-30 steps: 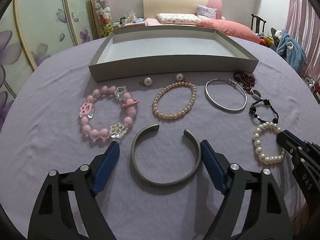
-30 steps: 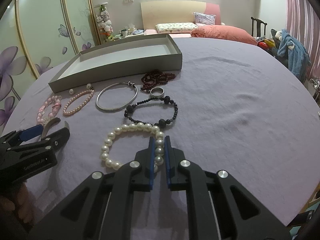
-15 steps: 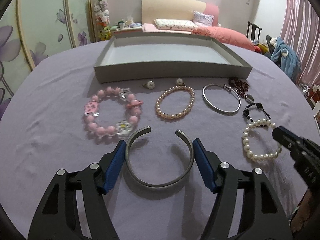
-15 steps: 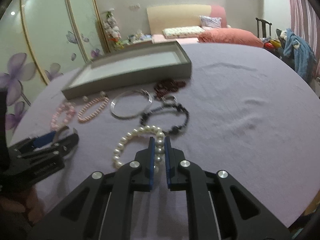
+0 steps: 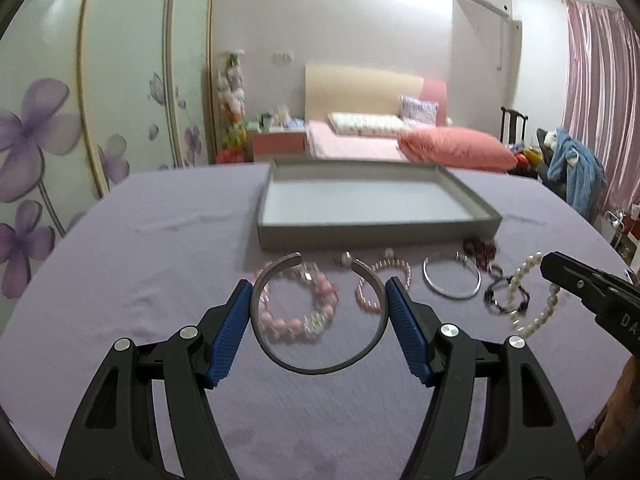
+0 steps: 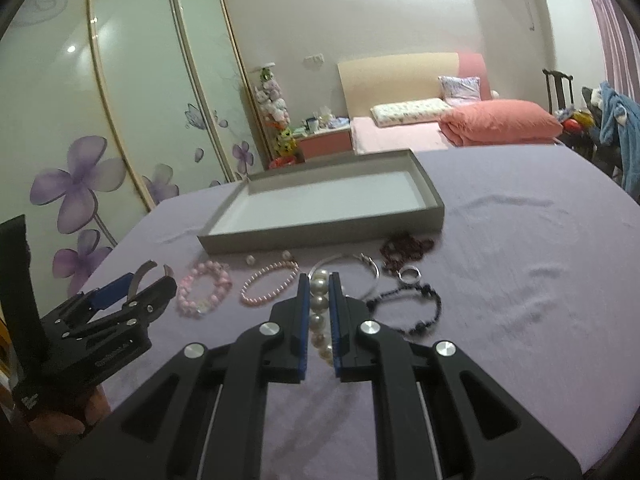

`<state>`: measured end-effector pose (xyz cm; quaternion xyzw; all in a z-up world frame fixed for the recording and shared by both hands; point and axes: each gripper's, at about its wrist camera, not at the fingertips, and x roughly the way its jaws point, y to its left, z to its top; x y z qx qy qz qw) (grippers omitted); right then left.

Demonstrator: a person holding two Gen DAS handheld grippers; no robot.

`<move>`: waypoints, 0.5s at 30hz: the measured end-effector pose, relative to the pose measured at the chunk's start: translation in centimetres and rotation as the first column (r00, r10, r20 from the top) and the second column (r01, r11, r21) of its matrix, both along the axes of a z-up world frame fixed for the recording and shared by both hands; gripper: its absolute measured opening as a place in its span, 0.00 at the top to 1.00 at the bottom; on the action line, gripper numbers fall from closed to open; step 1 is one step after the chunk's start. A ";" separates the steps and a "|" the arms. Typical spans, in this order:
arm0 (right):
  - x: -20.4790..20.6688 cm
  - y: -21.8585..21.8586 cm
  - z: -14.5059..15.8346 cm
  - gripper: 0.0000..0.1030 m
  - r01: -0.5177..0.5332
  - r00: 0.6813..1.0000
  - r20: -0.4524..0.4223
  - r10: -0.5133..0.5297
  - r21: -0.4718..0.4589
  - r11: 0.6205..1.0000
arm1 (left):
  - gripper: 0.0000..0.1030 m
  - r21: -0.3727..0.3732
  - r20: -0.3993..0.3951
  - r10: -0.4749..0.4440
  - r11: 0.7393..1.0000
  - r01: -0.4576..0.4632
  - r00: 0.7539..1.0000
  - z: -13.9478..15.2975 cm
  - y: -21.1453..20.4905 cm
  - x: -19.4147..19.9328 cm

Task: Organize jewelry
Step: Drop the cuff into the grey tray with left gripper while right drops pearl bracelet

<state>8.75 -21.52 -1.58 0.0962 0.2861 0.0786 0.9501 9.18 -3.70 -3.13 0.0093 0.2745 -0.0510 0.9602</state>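
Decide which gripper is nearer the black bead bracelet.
Right. The right gripper, clamping the white pearl bracelet, sits just beside the black bead bracelet; the left gripper holds the metal cuff farther left.

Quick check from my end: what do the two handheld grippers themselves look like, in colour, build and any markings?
Both match: the left gripper and right gripper have matte black, angular plastic linkage arms with triangular cut-outs, round silver pivot screws and ribbed blue pads on the fingers. White lettering is stamped on each body, too blurred to read. No cables or sleeves show.

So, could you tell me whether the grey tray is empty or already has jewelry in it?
Empty: the tray shows only bare lining in both views.
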 end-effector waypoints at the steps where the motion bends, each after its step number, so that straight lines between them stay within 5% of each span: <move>1: 0.1 0.2 0.3 0.90 -0.001 1.000 0.009 0.001 -0.002 1.000 | 0.34 0.004 0.014 0.005 1.000 -0.005 1.000 0.3 0.0 0.0; 15: 6.1 1.4 5.6 0.90 0.039 0.981 0.194 -0.028 -0.057 0.998 | 0.34 0.060 0.143 0.045 0.997 -0.054 0.989 4.2 -1.2 5.7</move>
